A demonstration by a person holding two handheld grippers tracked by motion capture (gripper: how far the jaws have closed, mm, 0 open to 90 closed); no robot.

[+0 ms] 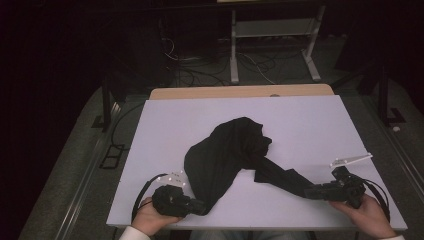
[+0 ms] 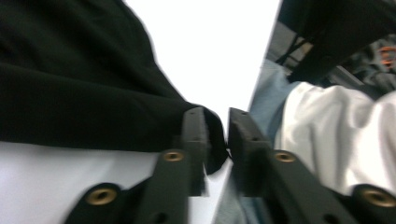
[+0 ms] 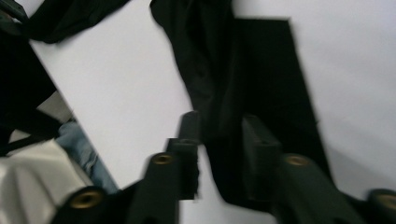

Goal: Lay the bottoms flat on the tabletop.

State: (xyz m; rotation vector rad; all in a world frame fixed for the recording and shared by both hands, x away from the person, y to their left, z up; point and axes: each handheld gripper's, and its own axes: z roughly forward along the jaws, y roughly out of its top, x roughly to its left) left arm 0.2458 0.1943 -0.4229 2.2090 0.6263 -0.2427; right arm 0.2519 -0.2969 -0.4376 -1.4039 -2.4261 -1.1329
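A black garment (image 1: 227,152) lies crumpled on the white surface (image 1: 310,120), bunched near the middle, with one limp strip running toward each near corner. We see the left hand-held gripper (image 1: 200,206) at the near left edge with its jaws drawn together on a fold of the cloth's lower tip; in the left gripper view, fabric (image 2: 93,84) fills the narrow gap between the jaws. The right hand-held gripper (image 1: 311,191) sits at the near right, its jaws clamped on the end of the long strip (image 3: 224,93), which passes between them in the right gripper view. We judge the cloth light, soft and wholly without stiffness: it will sag and drag between holds. Edges and corners offer the surest purchase; thin folds may slip from the jaws.
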